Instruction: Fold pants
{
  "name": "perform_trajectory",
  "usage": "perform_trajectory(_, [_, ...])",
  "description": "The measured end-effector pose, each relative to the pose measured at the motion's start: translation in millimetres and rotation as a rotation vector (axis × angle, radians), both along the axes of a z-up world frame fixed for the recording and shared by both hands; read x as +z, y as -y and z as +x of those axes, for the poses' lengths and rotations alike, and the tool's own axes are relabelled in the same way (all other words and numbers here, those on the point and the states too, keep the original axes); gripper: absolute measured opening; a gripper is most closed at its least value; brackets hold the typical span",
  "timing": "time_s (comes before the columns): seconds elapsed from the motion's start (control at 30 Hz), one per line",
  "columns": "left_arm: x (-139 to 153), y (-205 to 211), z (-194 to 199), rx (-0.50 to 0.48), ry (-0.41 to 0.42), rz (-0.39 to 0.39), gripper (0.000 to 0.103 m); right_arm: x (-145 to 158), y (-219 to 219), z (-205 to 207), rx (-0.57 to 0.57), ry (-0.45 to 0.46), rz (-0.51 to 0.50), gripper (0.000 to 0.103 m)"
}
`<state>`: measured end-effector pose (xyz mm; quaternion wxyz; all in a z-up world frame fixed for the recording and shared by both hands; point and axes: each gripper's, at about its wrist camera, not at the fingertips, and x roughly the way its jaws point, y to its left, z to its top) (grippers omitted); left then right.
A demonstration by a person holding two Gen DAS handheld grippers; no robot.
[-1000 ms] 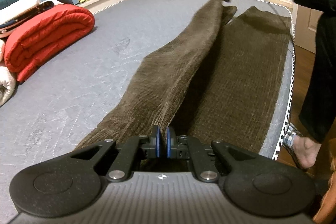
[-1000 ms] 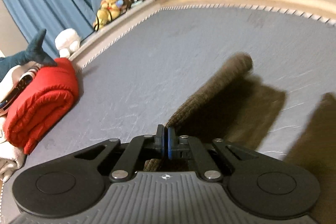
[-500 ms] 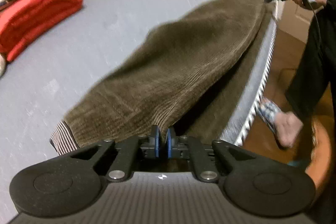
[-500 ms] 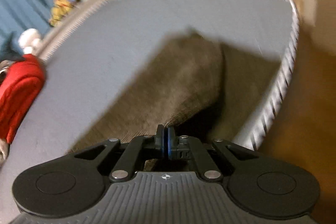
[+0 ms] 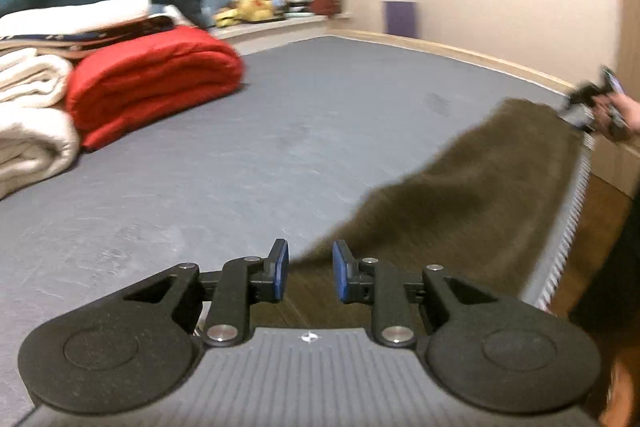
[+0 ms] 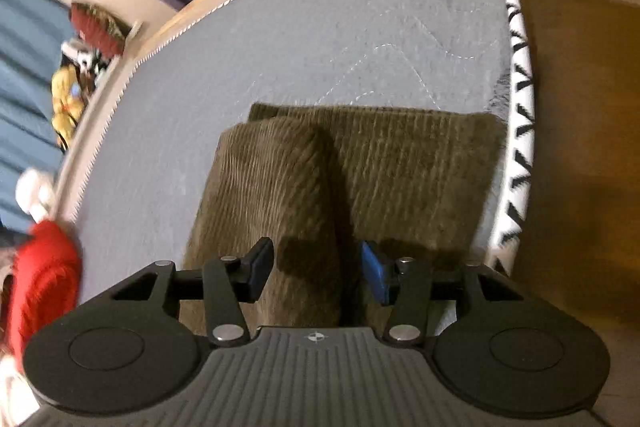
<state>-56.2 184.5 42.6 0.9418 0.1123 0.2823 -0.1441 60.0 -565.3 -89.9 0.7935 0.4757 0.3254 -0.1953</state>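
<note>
The brown corduroy pants (image 5: 472, 203) lie on the grey mattress (image 5: 240, 155) along its right edge, one leg folded over the other. My left gripper (image 5: 307, 269) is open just above the near end of the pants, holding nothing. My right gripper (image 6: 316, 267) is open over the far end of the pants (image 6: 360, 163); the upper leg lies slightly offset on the lower one. The right gripper also shows in the left wrist view (image 5: 592, 107), at the pants' far end.
A folded red quilt (image 5: 152, 83) and white blankets (image 5: 32, 115) are stacked at the mattress's left side, with plush toys (image 5: 256, 3) on the sill behind. The mattress's piped edge (image 6: 520, 131) and wooden floor (image 6: 580, 147) run right beside the pants.
Both grippers carried the lifted leg over onto the other leg, then opened and let go. The pants now lie doubled lengthwise by the right edge.
</note>
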Motion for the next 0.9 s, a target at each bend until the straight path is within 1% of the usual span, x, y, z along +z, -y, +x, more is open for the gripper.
perform_trajectory(0.07, [7.9,10.3,21.0,0.04,0.002,-0.001,0.027,-6.5,5.7,8.2,0.007,0.011,0.011,0.052])
perform_trajectory(0.13, [15.8,14.5,37.9,0.097,0.027,-0.011,0.027,-13.5,6.7,9.1,0.007,0.009,0.05,0.051])
perform_trajectory(0.2, [15.9,18.0,44.6,0.14,0.074,-0.054,0.03,-9.4,6.3,2.1,-0.019,0.008,0.074,0.051])
perform_trajectory(0.23, [12.6,17.6,46.5,0.157,0.079,-0.089,0.033,-6.4,4.5,-5.8,-0.032,0.018,0.1,0.051])
perform_trajectory(0.27, [9.2,17.7,50.8,0.17,0.059,-0.109,0.033,-4.7,4.0,-13.2,-0.035,0.02,0.116,0.051])
perform_trajectory(0.3, [4.2,20.2,55.1,0.19,0.034,-0.105,0.033,-3.4,1.3,-18.4,-0.03,0.025,0.13,0.051])
perform_trajectory(0.33, [1.0,25.8,59.7,0.204,0.022,-0.076,0.033,-2.1,-1.4,-21.6,-0.018,0.024,0.144,0.052])
perform_trajectory(0.4, [-4.1,35.4,65.3,0.205,0.024,-0.009,0.033,-4.8,-7.0,-27.9,0.007,0.021,0.194,0.053])
perform_trajectory(0.43, [-4.7,37.9,70.8,0.205,0.024,0.001,0.033,-6.5,-10.4,-28.4,0.027,0.03,0.218,0.053])
perform_trajectory(0.5, [-4.3,38.1,75.5,0.207,0.023,-0.007,0.033,-5.4,-14.5,-24.3,0.066,0.035,0.22,0.053])
perform_trajectory(0.57, [-4.1,38.9,79.6,0.206,0.031,-0.014,0.033,-7.9,-15.7,-18.5,0.067,0.034,0.232,0.053])
perform_trajectory(0.63, [-4.2,36.5,82.5,0.213,0.037,-0.019,0.034,-12.9,-14.5,-12.6,0.05,0.045,0.273,0.053])
perform_trajectory(0.7, [-6.0,34.4,85.2,0.221,0.036,-0.018,0.036,-13.0,-11.7,-7.7,0.023,0.079,0.295,0.053])
perform_trajectory(0.83, [-9.8,35.8,86.8,0.222,0.032,0.003,0.038,-10.3,-3.5,-5.7,-0.055,0.179,0.297,0.053])
perform_trajectory(0.9, [-11.2,36.9,84.7,0.219,0.036,0.017,0.041,-12.0,-1.2,-5.1,-0.095,0.196,0.302,0.053])
